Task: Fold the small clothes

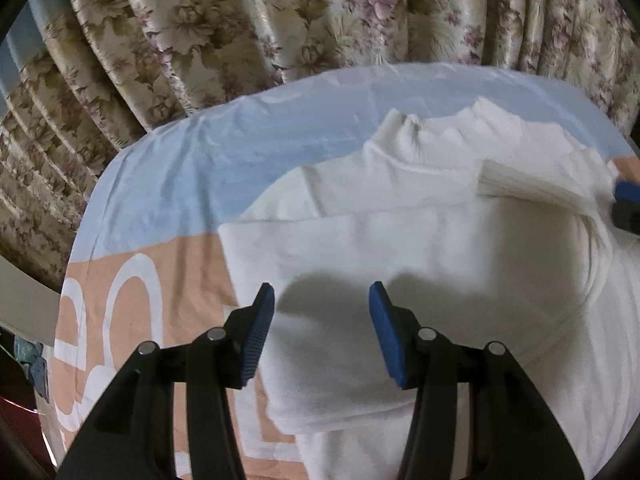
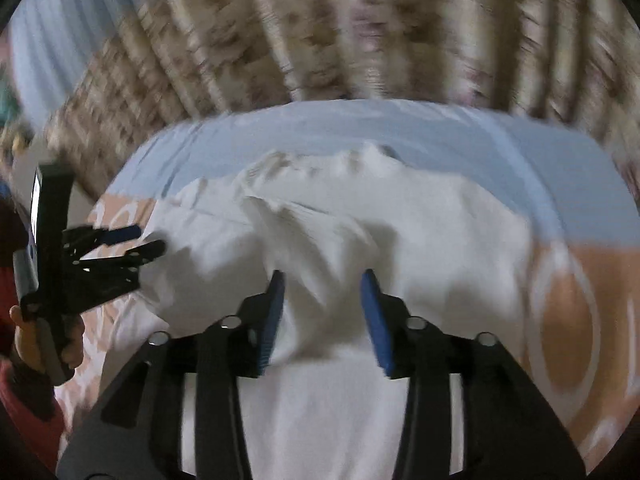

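A small white high-neck top point(image 1: 420, 248) lies flat on a blue, peach and white printed sheet point(image 1: 160, 184). One sleeve is folded across its chest and its collar points to the far side. My left gripper point(image 1: 322, 300) is open and empty, just above the garment's near left part. My right gripper point(image 2: 323, 280) is open above the garment point(image 2: 400, 248), with a ridge of white cloth rising between its fingers; the view is blurred by motion. The right gripper's blue tip point(image 1: 626, 192) shows at the right edge of the left wrist view, beside the folded sleeve cuff point(image 1: 540, 184).
A floral curtain point(image 1: 280, 20) hangs right behind the sheet's far edge. In the right wrist view, the left gripper point(image 2: 152, 240) and the hand holding it point(image 2: 48, 340) are at the garment's left side.
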`<state>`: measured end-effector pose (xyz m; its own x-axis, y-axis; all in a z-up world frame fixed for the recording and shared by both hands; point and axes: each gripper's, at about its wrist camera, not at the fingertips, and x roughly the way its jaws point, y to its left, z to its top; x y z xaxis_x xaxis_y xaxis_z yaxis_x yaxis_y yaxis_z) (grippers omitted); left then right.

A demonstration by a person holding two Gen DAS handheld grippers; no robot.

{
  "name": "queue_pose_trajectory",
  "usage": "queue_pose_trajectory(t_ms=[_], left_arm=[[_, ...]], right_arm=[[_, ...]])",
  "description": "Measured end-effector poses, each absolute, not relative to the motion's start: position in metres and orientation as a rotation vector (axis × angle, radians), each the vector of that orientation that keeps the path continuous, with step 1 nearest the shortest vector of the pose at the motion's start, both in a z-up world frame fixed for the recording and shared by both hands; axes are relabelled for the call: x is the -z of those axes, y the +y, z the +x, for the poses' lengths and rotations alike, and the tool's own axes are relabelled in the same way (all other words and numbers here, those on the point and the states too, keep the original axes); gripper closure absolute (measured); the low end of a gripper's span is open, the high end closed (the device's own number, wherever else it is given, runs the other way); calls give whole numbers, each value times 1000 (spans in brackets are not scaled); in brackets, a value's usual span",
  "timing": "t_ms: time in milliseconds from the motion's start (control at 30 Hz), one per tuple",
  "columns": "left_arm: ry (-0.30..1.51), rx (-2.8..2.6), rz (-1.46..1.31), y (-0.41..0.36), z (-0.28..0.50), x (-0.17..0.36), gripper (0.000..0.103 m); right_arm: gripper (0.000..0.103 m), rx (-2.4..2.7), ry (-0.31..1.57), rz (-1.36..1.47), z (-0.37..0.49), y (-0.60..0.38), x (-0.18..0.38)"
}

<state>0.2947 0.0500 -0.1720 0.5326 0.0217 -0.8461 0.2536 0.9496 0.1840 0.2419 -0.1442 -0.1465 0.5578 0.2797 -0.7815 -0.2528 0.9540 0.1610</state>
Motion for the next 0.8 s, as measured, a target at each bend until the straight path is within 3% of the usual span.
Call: queue_pose_trajectory(t_ms=[167, 200, 233, 433, 500, 600, 700, 733, 800], left_arm=[[1044, 130, 301, 53, 299, 180, 53], [1048, 128, 294, 54, 298, 180, 53], [1050, 125, 289, 56, 299, 179, 53], [1028, 93, 263, 70, 299, 176, 51], [1034, 91, 230, 77, 304, 176, 43], [1045, 108, 247, 73, 312, 181, 38], [1028, 116, 356, 55, 318, 186, 38], [1026, 119, 387, 50, 320, 187, 39], [1041, 165, 398, 45, 322, 187, 61]], right_arm=[[55, -347, 1031, -211, 283, -86, 171], [69, -337, 1040, -226, 290, -83, 177], [95, -331, 1030, -216, 292, -85, 178], [95, -228, 805, 208, 265, -184, 138], [95, -166, 780, 296, 248, -217, 139], [94, -100, 840, 379, 223, -258, 159], [85, -93, 916, 411, 206, -272, 181], [83, -92, 927, 408, 203, -272, 184], [78, -93, 935, 408, 197, -276, 186]])
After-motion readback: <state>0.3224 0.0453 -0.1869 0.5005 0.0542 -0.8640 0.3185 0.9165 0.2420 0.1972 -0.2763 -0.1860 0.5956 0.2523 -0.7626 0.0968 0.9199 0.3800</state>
